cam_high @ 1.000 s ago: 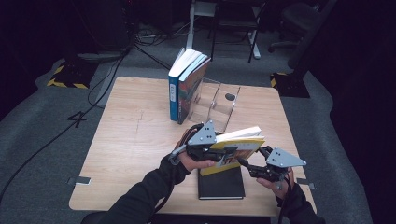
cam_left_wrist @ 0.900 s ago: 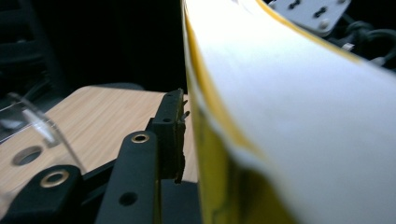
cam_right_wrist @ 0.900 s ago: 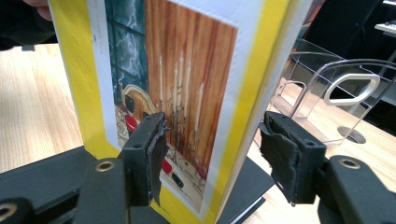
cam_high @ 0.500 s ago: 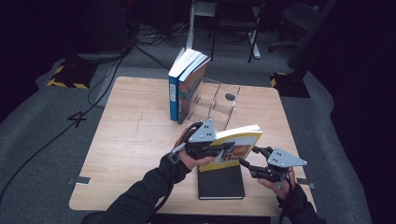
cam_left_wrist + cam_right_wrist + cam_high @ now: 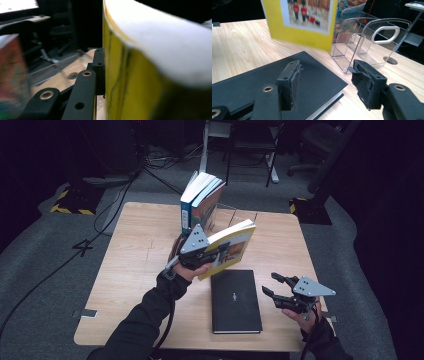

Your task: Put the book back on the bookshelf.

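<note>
Yellow book (image 5: 231,247) now lifted off black book (image 5: 235,301) to frame centre, left gripper (image 5: 202,251) clamped on it after closing; right gripper (image 5: 274,286) empty, half open, lower right; racking likely next.

Left gripper (image 5: 212,251) raised, jaws apparently clamped; right gripper (image 5: 274,286) low, jaws apart

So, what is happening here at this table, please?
A person works with a gripper in each hand. The left gripper is shut on a yellow book and holds it tilted in the air above the wooden table; its jaws have just been closing on the book. The right gripper is open and holds nothing, beside a black book lying flat. Two more books stand upright in a clear plastic rack at the far side.
</note>
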`<state>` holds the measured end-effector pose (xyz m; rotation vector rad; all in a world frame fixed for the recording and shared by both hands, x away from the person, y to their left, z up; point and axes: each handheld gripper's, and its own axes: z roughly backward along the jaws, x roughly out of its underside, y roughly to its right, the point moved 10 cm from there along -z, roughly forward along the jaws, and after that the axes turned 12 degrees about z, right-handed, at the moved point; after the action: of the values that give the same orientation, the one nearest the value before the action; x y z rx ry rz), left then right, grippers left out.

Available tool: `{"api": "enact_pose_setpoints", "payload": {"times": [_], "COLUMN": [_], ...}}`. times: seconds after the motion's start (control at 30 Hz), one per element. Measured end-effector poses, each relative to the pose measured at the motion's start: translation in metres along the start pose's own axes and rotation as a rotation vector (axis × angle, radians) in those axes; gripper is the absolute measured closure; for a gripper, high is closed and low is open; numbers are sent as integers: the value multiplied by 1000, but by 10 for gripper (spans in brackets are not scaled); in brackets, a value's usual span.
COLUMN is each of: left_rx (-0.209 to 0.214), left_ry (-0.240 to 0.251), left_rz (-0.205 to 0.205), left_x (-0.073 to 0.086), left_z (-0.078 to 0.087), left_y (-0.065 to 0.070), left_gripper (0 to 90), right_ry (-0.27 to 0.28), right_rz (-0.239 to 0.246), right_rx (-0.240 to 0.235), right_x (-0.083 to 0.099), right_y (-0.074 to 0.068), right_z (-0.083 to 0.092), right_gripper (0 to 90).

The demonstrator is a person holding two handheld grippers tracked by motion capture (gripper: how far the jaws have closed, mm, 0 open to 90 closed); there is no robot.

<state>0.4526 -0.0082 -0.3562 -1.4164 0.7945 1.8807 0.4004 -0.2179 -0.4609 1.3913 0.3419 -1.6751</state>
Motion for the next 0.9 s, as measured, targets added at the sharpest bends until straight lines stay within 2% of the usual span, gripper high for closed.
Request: {"api": "enact_pose_setpoints", "payload": {"times": [0.2,0.33,0.37,0.43,0.5,0.53,0.57,0.6,0.63,0.77,0.9], "left_rx": [-105,-173,-173,-222,-235,-263,-263,-281,-281,-287,-335], "left_ry": [15,29,29,23,23,21,21,17,17,8,-2], "left_rz": [26,47,47,58,66,59,59,52,52,49,53], "left_x": [1,3,3,7,8,9,9,10,10,15,22], "left_z": [4,-1,-1,-13,-17,-25,-25,-35,-35,-56,-75], "left_y": [-33,-48,-48,-58,-60,-64,-64,-66,-66,-65,-73], "left_gripper": [749,750,750,749,749,750,750,750,750,749,750], "right_ry": [-13,-20,-20,-21,-21,-22,-22,-25,-25,-31,-32], "right_rz": [-3,-5,-5,-8,-7,-10,-10,-11,-11,-12,-13], "right_rx": [3,-1,-1,-3,-4,-5,-5,-7,-7,-12,-8], "right_x": [3,5,5,5,5,6,6,7,7,8,9], "right_y": [0,0,0,0,0,-1,-1,-1,-1,-2,-1], "right_z": [-3,-4,-4,-4,-4,-4,-4,-5,-5,-6,-4], "right_gripper": [389,389,389,389,389,389,389,389,389,389,389]}}
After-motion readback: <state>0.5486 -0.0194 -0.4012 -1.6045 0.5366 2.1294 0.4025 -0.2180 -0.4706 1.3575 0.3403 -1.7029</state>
